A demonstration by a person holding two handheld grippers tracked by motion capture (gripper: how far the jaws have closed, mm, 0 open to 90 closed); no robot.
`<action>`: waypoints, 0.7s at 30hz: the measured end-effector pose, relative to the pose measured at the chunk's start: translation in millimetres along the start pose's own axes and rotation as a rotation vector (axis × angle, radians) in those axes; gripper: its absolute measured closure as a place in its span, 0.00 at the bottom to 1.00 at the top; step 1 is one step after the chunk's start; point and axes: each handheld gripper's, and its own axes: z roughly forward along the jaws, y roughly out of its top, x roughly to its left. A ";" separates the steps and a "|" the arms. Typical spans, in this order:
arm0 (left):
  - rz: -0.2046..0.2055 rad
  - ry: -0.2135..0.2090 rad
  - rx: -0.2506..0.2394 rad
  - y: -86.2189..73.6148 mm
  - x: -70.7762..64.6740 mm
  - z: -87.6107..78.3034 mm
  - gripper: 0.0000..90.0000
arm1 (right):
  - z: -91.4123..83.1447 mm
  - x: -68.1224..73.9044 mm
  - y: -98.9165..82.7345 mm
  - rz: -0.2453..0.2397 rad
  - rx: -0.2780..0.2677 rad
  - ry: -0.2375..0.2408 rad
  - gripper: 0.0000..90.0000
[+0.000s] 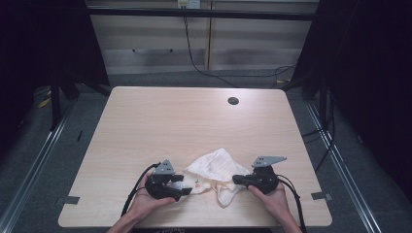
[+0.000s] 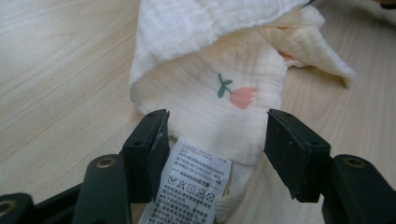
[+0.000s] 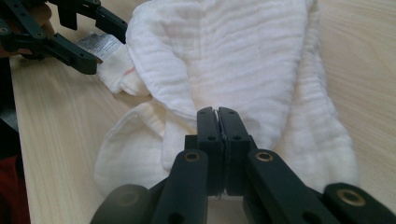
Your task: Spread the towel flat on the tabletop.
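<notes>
A crumpled cream muslin cloth (image 1: pixel 214 167) lies near the table's front edge between both grippers. My left gripper (image 1: pixel 187 187) stands open around its left end: in the left gripper view the cloth (image 2: pixel 210 93), with a pink flower print (image 2: pixel 243 95) and a white care label (image 2: pixel 196 182), lies between the jaws (image 2: pixel 217 140), whose pads do not press on it. My right gripper (image 1: pixel 235 179) is at the cloth's right end. In the right gripper view its jaws (image 3: pixel 217 112) are pressed together on a fold of the cloth (image 3: pixel 224 56). The left gripper (image 3: pixel 109 46) shows there at top left.
The light wooden table (image 1: pixel 194 121) has a round cable hole (image 1: pixel 233 101) at the back right. Both hands rest near its front edge (image 1: pixel 194 225). Beyond the table stand pale cabinets (image 1: pixel 204 43) with a black cable hanging down; dark frames flank both sides.
</notes>
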 end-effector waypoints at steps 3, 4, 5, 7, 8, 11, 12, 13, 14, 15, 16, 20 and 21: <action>0.065 0.035 0.005 -0.4 -7.5 1.5 0.57 | 0.7 0.7 -0.1 0.006 0.005 -0.001 0.99; 0.071 0.040 0.002 -0.6 -8.6 1.6 0.63 | 0.9 0.7 -0.1 0.005 0.004 0.000 0.99; 0.082 0.047 0.009 -0.7 -9.5 1.2 0.67 | 0.5 0.9 -0.1 0.005 0.004 0.000 0.99; 0.083 0.005 0.009 -0.7 -9.3 1.4 0.80 | -0.1 0.8 0.0 -0.002 -0.001 0.000 0.99; 0.076 -0.009 0.006 -0.8 -9.0 1.7 0.86 | -0.9 1.0 0.1 -0.001 -0.001 -0.002 0.99; 0.041 -0.031 0.007 -0.7 -5.0 0.8 0.95 | -3.2 0.9 0.6 0.001 -0.009 -0.003 0.99; 0.025 -0.029 0.004 -0.6 -2.4 -0.4 0.96 | -4.3 0.9 0.8 0.008 -0.011 -0.004 0.99; 0.005 -0.029 -0.005 -0.5 0.9 -2.5 0.96 | -5.2 0.3 1.3 0.006 -0.019 -0.004 0.99; -0.018 -0.040 -0.028 -0.1 5.8 -6.4 0.96 | -6.8 -0.2 1.9 0.010 -0.025 -0.002 0.99; -0.018 -0.040 -0.028 -0.1 5.8 -6.4 0.96 | -6.8 -0.2 1.9 0.010 -0.025 -0.002 0.99; -0.037 -0.041 -0.050 0.6 9.1 -10.2 0.96 | -9.3 -0.7 3.1 0.014 -0.034 -0.005 0.99; -0.059 -0.022 -0.109 7.2 19.7 -29.0 0.97 | -24.6 -4.1 12.6 0.020 -0.090 -0.020 0.99; -0.068 -0.021 -0.125 9.5 20.3 -32.2 0.97 | -29.0 -4.7 16.6 0.014 -0.101 -0.026 0.99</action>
